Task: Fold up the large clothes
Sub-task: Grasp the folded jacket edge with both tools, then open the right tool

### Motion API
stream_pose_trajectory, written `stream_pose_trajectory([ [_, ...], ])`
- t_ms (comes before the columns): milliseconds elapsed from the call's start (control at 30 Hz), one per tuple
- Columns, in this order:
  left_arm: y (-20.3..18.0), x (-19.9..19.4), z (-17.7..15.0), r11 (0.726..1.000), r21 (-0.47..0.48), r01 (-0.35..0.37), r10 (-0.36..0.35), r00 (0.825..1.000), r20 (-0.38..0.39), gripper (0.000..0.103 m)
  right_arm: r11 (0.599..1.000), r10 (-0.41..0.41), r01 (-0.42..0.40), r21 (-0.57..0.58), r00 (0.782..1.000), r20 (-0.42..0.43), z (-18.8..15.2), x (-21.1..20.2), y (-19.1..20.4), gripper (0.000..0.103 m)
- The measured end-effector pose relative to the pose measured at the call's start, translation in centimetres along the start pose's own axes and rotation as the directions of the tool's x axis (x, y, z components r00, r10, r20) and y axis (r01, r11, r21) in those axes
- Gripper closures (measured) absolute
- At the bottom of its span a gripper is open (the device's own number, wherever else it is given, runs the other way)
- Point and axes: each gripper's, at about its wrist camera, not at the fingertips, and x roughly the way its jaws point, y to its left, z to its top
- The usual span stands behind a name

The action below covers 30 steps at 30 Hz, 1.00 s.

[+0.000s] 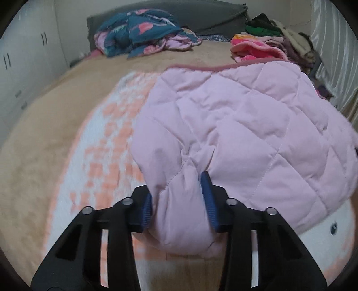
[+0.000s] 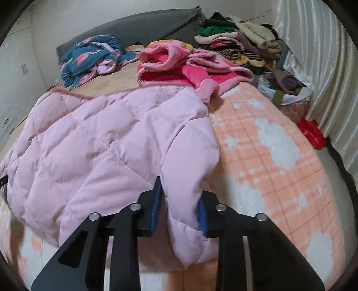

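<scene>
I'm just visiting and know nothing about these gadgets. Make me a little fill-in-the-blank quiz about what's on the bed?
1. Both sets of jaws are shut on a quilted ___ jacket.
2. The jacket lies on a blanket checked orange and ___.
3. The crumpled blue flowered cloth lies near the ___ headboard.
4. The stack of clothes sits beside the shiny ___.

Missing words: pink; white; grey; curtain

A pale pink quilted jacket (image 1: 235,125) lies spread on the bed. Its near edge is bunched into two puffy folds. A darker pink trim runs along its far edge.
</scene>
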Motion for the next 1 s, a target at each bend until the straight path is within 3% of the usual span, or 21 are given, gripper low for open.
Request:
stream_pose_trajectory([
  [233, 0.4, 2.9, 3.3, 0.999, -0.041, -0.025, 0.024, 0.999, -0.038, 0.073, 0.995, -0.051, 0.055, 0.084, 0.998, -0.048, 2.8, 3.4, -0.5, 0.079],
  [600, -0.1, 3.6, 4.0, 0.998, -0.031, -0.061, 0.059, 0.997, -0.039, 0.070, 0.993, -0.084, 0.092, 0.079, 0.992, -0.097, 2.6, 6.1, -0.7, 0.074],
  [700, 0.2, 2.7, 3.9, 0.997, -0.041, -0.066, 0.065, 0.998, -0.027, 0.063, 0.992, -0.116, 0.121, 0.040, 0.988, -0.103, 2.5, 5.6, -0.5, 0.063],
  [767, 0.6, 2.1, 3.9, 0.997, -0.059, -0.054, 0.052, 0.998, -0.030, 0.057, 0.991, -0.121, 0.126, 0.049, 0.988, -0.094, 2.4, 4.6, -0.8, 0.044],
  [867, 1.0, 1.0, 3.8, 0.996, -0.071, -0.047, 0.045, 0.999, -0.018, 0.040, 0.994, -0.082, 0.085, 0.066, 0.996, -0.044, 1.9, 2.3, -1.0, 0.025],
  [933, 1.1, -0.2, 3.7, 0.996, -0.073, -0.040, 0.040, 0.999, 0.000, 0.036, 0.996, -0.067, 0.068, 0.066, 0.998, -0.014, 1.6, 0.9, -0.9, 0.013],
  [1000, 1.1, -1.2, 3.7, 0.997, -0.070, -0.044, 0.045, 0.999, 0.013, 0.030, 0.996, -0.050, 0.048, 0.069, 0.999, 0.023, 1.3, -0.8, -0.8, 0.010],
])
